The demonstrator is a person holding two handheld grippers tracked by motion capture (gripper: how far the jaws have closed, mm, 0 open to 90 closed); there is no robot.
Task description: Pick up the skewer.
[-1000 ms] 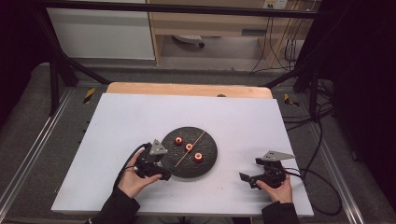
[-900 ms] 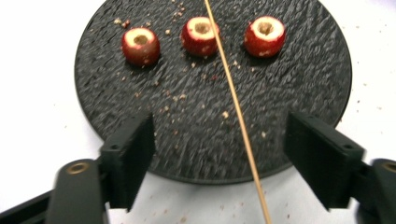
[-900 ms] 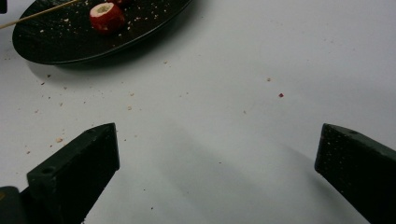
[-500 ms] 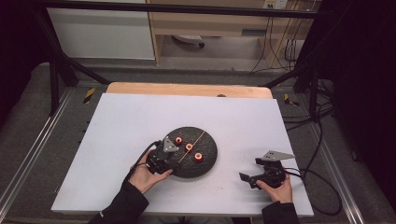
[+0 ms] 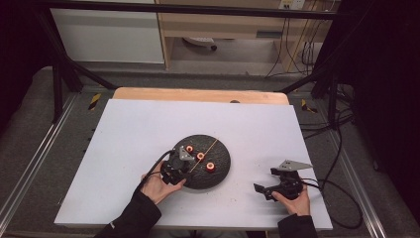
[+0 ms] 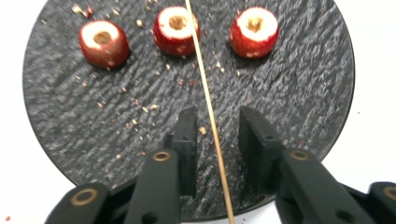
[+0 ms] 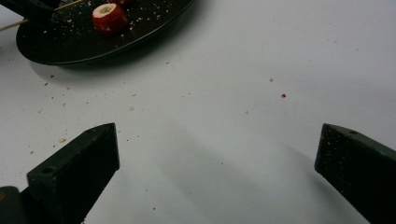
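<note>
Straddling the skewer (image 6: 211,116), left tongs (image 6: 215,135) unclosed

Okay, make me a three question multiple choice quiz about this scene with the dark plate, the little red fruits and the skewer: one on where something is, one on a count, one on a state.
1. Where does the wooden skewer lie?
A. Across the dark plate, between the left gripper's jaws
B. On the bare white table by the right gripper
C. Stuck upright in a fruit

2. How many cored red fruits sit on the plate?
A. Two
B. Three
C. Five

3. How does the right gripper stand?
A. Shut on a fruit
B. Shut on the skewer
C. Open, holding nothing

Answers: 1 A, the left gripper view shows the skewer running over the plate and down between the two jaws. 2 B, three fruits stand in a row there. 3 C, the right gripper view shows its jaws wide apart over white table.
</note>
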